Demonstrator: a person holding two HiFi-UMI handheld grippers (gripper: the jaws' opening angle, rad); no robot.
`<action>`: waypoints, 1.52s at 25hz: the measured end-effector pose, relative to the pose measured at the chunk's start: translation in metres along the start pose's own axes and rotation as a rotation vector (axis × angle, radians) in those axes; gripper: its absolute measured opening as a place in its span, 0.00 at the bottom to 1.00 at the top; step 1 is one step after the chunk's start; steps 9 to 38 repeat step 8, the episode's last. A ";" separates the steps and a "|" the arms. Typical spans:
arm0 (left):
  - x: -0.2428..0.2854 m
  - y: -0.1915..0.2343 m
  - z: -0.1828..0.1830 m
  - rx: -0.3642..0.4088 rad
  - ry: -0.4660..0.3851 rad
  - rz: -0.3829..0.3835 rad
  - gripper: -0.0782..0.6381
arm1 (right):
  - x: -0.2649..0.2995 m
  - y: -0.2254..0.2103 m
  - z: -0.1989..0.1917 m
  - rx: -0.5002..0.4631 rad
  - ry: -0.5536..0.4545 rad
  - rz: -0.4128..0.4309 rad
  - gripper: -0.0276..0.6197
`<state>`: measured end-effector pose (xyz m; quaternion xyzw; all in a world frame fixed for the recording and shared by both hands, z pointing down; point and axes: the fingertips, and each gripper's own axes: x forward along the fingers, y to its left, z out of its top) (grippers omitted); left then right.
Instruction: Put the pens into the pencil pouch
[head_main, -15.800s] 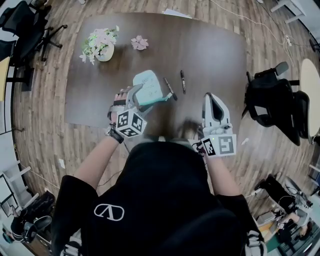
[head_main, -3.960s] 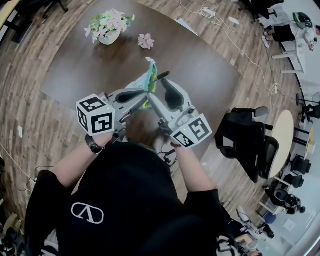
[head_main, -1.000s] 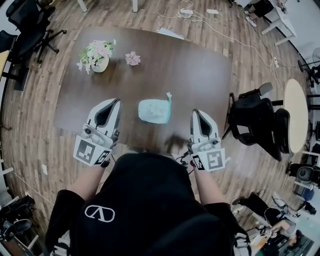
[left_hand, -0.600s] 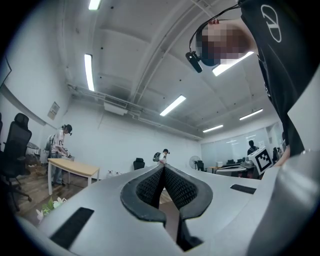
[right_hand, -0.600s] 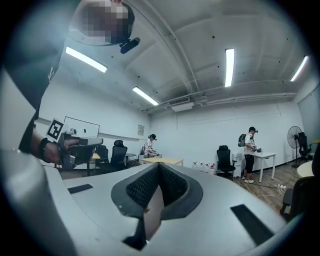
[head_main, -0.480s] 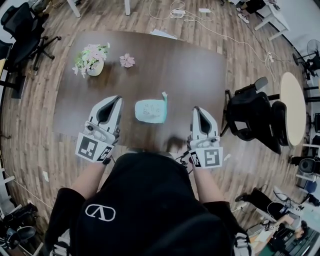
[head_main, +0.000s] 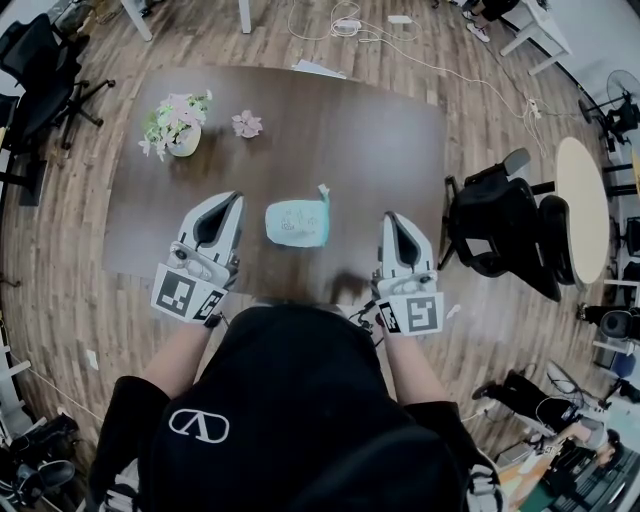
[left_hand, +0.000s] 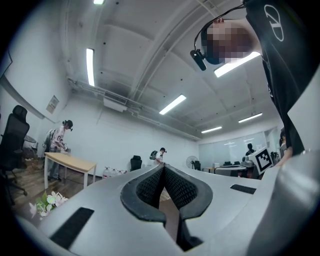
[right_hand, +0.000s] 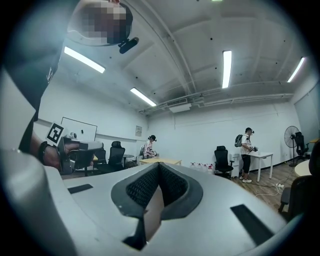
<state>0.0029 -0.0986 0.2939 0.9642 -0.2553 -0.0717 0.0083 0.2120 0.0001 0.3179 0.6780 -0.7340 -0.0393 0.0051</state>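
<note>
The pale teal pencil pouch lies on the dark brown table, near its front edge, between my two grippers. No pen shows on the table. My left gripper hovers to the left of the pouch, apart from it, jaws shut and empty. My right gripper hovers to the right of the pouch, also shut and empty. In the left gripper view the left gripper points out level into the room, pads together. In the right gripper view the right gripper does the same.
A pot of flowers and a small pink flower stand at the table's far left. A black office chair sits right of the table. A round table lies further right. People work at desks in the room beyond.
Both grippers stay level beside the pouch, hardly moved. The head view has shifted slightly, so the table and pouch sit a little further left.
</note>
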 end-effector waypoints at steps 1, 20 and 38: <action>0.001 0.000 -0.001 0.002 0.003 -0.002 0.11 | 0.000 0.000 0.000 0.000 0.000 0.000 0.04; 0.001 0.000 -0.006 0.035 0.013 -0.013 0.11 | 0.003 0.004 -0.001 -0.002 -0.001 0.004 0.04; 0.001 0.000 -0.006 0.035 0.013 -0.013 0.11 | 0.003 0.004 -0.001 -0.002 -0.001 0.004 0.04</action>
